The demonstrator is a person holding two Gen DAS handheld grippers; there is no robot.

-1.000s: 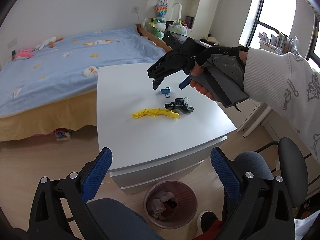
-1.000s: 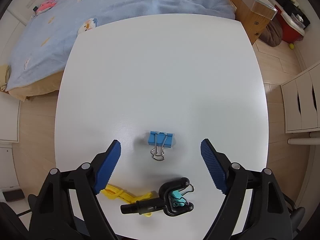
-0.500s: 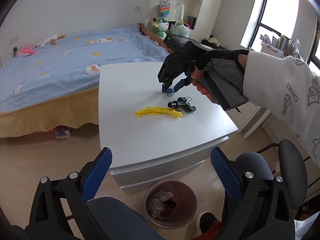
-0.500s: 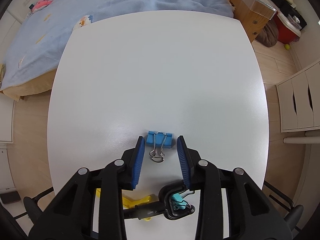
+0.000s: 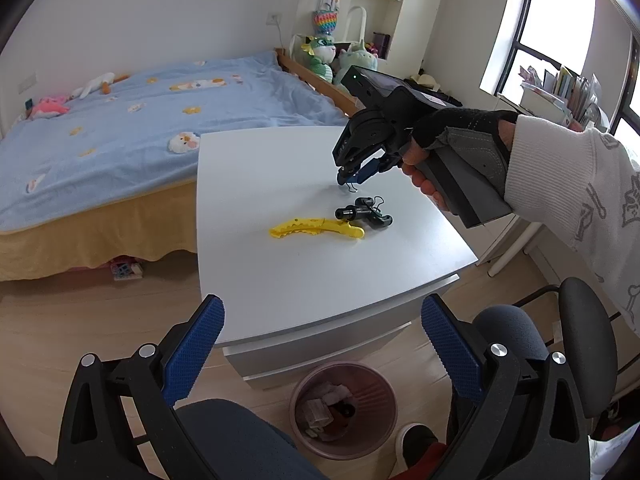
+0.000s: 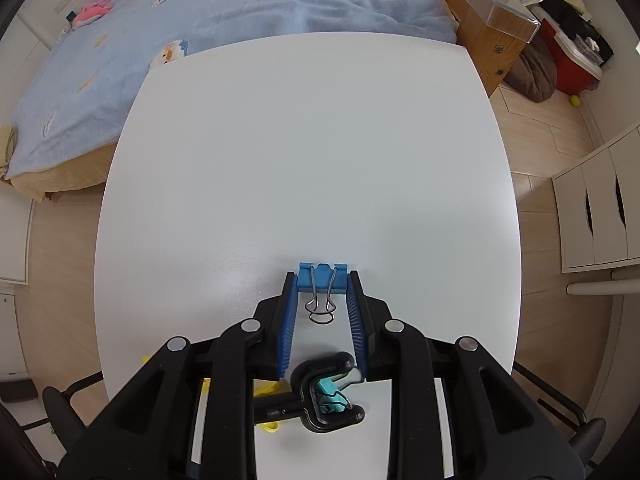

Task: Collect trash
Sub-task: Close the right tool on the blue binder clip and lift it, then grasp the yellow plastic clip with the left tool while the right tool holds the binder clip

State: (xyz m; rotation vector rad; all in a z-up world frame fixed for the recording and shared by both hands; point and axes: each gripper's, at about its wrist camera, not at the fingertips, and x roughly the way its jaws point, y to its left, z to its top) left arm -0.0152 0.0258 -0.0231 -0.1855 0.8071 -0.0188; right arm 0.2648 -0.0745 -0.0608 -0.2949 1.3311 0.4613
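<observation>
A blue binder clip lies on the white table. My right gripper points down at it with its jaws closing, and both blue pads press the clip's sides. In the left wrist view the right gripper is held by a gloved hand, its tips on the tabletop. Just nearer lie a black clamp holding a teal clip and a yellow hair clip. My left gripper hangs open and holds nothing, above the table's near edge.
A pink waste bin with crumpled trash stands on the floor under the table's near edge. A dark office chair is at the right. A bed with a blue cover adjoins the table's far side, white drawers the right.
The right gripper came down onto the table and its jaws went from wide apart to closed on the blue binder clip. The left gripper kept still.
</observation>
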